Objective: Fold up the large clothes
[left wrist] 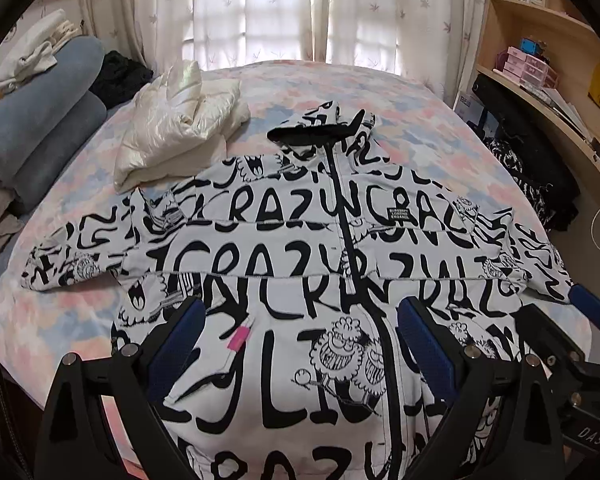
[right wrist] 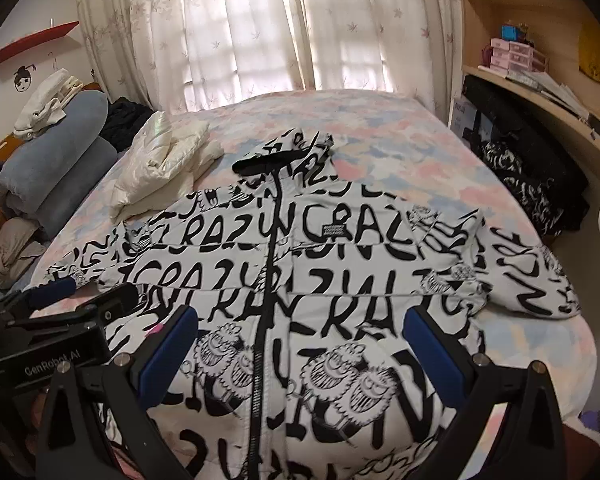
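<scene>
A bed [left wrist: 440, 120] with a pastel pink-and-blue patterned sheet filled the room, its far edge running up to a window [left wrist: 276, 12] hung with sheer curtains [right wrist: 236, 28] printed with small leaves, daylight glowing through them. Rolled blue-grey bedding [left wrist: 40, 120] was stacked along the bed's left side, white cloth heaped on top. A light wooden shelf unit [right wrist: 540, 40] stood on the right, holding small pink boxes [right wrist: 516, 56] and papers. On the left wall hung a red shelf [right wrist: 36, 42] above a cartoon-face sticker [right wrist: 23, 76].
</scene>
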Demonstrator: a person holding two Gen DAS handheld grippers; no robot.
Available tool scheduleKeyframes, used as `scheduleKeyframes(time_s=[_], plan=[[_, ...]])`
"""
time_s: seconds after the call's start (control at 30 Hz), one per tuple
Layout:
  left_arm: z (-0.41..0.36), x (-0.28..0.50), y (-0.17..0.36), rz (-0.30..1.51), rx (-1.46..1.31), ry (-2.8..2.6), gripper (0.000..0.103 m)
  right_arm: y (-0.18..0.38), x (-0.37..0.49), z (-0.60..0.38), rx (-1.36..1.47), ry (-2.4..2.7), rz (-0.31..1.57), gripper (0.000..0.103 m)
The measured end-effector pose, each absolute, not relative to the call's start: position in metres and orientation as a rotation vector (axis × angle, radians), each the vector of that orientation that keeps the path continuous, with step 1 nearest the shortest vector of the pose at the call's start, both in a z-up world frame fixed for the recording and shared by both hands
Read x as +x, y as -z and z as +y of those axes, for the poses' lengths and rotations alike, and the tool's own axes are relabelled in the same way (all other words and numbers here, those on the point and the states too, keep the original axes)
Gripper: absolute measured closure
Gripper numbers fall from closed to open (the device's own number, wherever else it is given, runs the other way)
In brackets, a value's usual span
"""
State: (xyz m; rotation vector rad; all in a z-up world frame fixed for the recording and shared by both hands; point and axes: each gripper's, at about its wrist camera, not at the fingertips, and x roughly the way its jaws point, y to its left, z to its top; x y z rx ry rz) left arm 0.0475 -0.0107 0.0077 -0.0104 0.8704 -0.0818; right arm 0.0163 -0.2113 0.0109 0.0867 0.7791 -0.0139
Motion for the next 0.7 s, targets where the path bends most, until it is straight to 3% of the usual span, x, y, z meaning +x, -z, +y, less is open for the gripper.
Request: scheduleKeyframes(time_s=[0.53,0.7], plan=[[-0.049,0.099,-0.054,0.753,0.030,0.154,0.007,-0.073,0.016,-0.284,-0.054,0.266,0.540,0.000],[-0.069,0.120,-0.064,0.742,0.019,0.170,0.007,-0.084,0.020,-0.342,0.050,0.310,0.516,0.000]])
